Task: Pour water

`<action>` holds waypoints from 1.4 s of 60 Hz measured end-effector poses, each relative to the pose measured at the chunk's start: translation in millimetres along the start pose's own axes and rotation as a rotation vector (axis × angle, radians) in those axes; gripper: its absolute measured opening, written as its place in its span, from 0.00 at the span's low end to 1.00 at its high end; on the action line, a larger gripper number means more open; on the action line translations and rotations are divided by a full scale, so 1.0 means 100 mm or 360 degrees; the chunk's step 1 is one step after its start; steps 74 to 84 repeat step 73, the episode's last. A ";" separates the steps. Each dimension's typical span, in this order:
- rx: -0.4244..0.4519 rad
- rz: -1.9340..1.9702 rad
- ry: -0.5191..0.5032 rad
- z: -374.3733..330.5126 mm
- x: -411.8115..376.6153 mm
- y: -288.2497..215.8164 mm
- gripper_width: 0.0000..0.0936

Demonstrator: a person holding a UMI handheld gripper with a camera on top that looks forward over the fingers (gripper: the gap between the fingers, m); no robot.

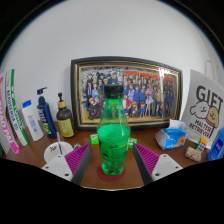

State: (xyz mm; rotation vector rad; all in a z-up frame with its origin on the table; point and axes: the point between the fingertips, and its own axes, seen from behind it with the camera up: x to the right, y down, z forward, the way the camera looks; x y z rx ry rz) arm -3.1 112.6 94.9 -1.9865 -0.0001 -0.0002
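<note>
Gripper [113, 163]: nearest of all, its two fingers reach forward at either side of the green bottle's lower half, the pink pads [77, 157] facing inward.
Finger state: spread around the bottle; whether the pads actually press on the plastic I cannot tell, since the bottle's base appears to rest on the desk.
Green bottle [113, 134]: upright between the fingers, clear green plastic with a dark cap on top, standing on the wooden desk [112, 181].
White round thing [57, 151]: low on the desk, just left of the bottle and beside the left finger; its kind is unclear.
Blue-and-white packet [172, 137]: on the desk to the right of the bottle, near the right finger's tip.
Small brown item [194, 152]: right of the bottle, further out than the packet, too small to identify.
Pump bottles [55, 117]: left of the green bottle and further back, one dark blue, one amber, both upright.
Tubes and boxes [14, 118]: leaning at the far left of the bottle, beyond the pump bottles.
Gift card sign [204, 118]: right of the bottle, tilted, printed "GIFT".
Framed group photo [127, 91]: directly behind the bottle, standing against the pale wall [110, 30].
</note>
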 end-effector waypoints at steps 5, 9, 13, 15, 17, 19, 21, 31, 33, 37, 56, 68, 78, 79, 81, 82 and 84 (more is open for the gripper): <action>-0.0014 -0.0010 0.0022 -0.26 -0.06 -0.04 0.91; -0.0026 -0.0017 0.0035 -0.53 -0.14 -0.07 0.91; -0.0062 -0.0026 0.0043 -0.86 -0.25 -0.07 0.91; -0.0088 -0.0032 0.0051 -1.04 -0.30 -0.05 0.91; -0.0115 -0.0033 0.0070 -1.22 -0.34 -0.03 0.91; -0.0150 -0.0036 0.0087 -1.43 -0.40 0.00 0.91; -0.0193 -0.0040 0.0104 -1.64 -0.45 0.04 0.91; -0.0295 -0.0038 0.0147 -2.65 -0.76 0.14 0.91; -0.0307 -0.0038 0.0152 -2.83 -0.81 0.17 0.91; -0.0335 -0.0046 0.0164 -3.13 -0.90 0.21 0.91; -0.0305 0.0008 0.0197 -3.79 -1.03 0.14 0.91; -0.0249 -0.0078 0.0248 -3.85 -0.92 0.02 0.91; -0.0257 -0.0076 0.0229 -3.84 -0.92 0.04 0.91; -0.0257 -0.0076 0.0229 -3.84 -0.92 0.04 0.91; -0.0257 -0.0076 0.0229 -3.84 -0.92 0.04 0.91; -0.0257 -0.0076 0.0229 -3.84 -0.92 0.04 0.91; -0.0257 -0.0076 0.0229 -3.84 -0.92 0.04 0.91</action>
